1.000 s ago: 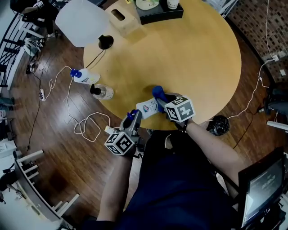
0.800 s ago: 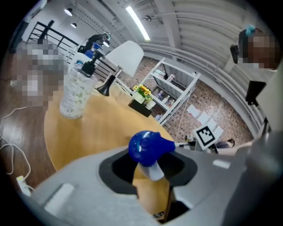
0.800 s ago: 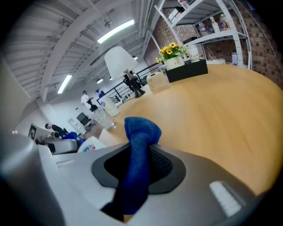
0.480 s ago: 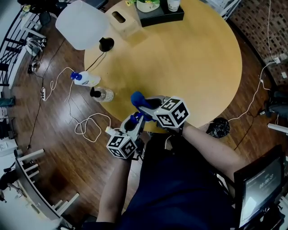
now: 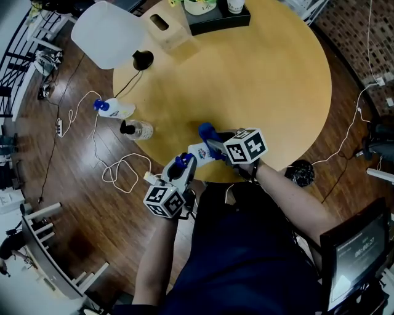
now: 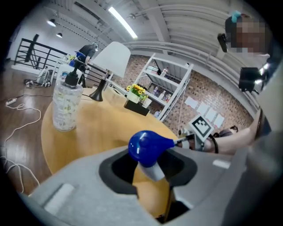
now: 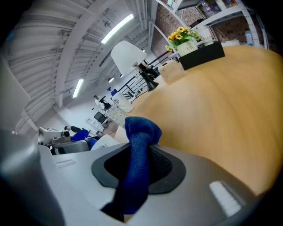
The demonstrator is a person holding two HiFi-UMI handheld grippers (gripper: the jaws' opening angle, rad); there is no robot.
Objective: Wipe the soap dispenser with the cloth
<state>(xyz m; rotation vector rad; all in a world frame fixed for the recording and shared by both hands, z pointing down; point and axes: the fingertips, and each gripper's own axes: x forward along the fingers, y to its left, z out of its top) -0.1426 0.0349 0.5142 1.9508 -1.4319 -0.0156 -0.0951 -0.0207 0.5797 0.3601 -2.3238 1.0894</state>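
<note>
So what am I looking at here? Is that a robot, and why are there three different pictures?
There is no robot. A person holds a two-jaw hand tool in each hand, and the cubes with square patterns are part of those tools. The picture from above comes from a camera on the person's head. The other two come from cameras riding on each tool, looking along its jaws.

The left gripper is shut on the blue pump top of a white soap dispenser, near the edge of a round wooden table. The right gripper is shut on a blue cloth, close by the dispenser.

Also on the table are a lamp, a wooden box, a black tray and a clear bottle.
</note>
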